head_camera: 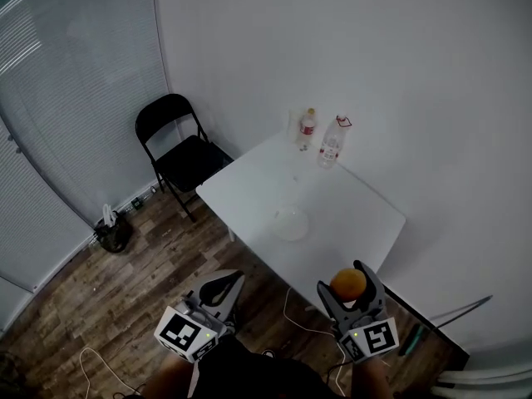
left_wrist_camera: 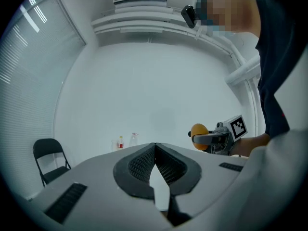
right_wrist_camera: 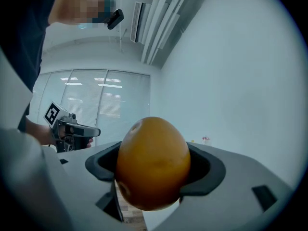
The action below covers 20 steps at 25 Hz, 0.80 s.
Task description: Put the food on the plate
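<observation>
My right gripper is shut on an orange, held in the air off the near edge of the white table. The fruit fills the right gripper view, where the orange sits clamped between the dark pads. A clear round plate lies on the table, beyond the orange. My left gripper hangs lower left over the wooden floor; its jaws meet at the tips with nothing between them in the left gripper view.
Two bottles and a small cup stand at the table's far corner against the wall. A black folding chair stands left of the table. A small dark bin and white cables lie on the floor.
</observation>
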Tool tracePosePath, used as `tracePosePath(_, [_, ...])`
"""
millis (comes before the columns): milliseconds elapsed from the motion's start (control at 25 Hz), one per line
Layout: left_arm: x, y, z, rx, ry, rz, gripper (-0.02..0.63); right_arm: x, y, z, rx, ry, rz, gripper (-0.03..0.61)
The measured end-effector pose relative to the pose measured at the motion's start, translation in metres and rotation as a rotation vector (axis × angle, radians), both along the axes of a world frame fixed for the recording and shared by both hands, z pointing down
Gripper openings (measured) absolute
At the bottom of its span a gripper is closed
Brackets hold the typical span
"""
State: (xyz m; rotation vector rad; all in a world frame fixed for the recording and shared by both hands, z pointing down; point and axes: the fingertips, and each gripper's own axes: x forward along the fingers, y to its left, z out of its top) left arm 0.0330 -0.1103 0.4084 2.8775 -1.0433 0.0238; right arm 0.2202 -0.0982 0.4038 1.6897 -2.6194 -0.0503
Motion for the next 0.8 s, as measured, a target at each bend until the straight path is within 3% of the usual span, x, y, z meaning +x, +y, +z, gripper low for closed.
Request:
tracePosePath(320, [-0.019, -0.113, 0.007, -0.005, -0.003, 0.099, 0.020, -0.023, -0.090, 0.004, -0.018, 0.022, 0.101, 0.383])
tracePosePath(440, [-0.026, -0.154, 0.002, -0.036, 0.029, 0.137, 0.020, -0.032, -0.125, 0.003, -0.029, 0.030, 0.137, 0.383])
tracePosePath(800, [-0.050, -0.251, 0.013, -0.079, 0.032, 0.215, 0.020, -0.059, -0.211, 0.011, -0.067, 0.039, 0.227, 0.383])
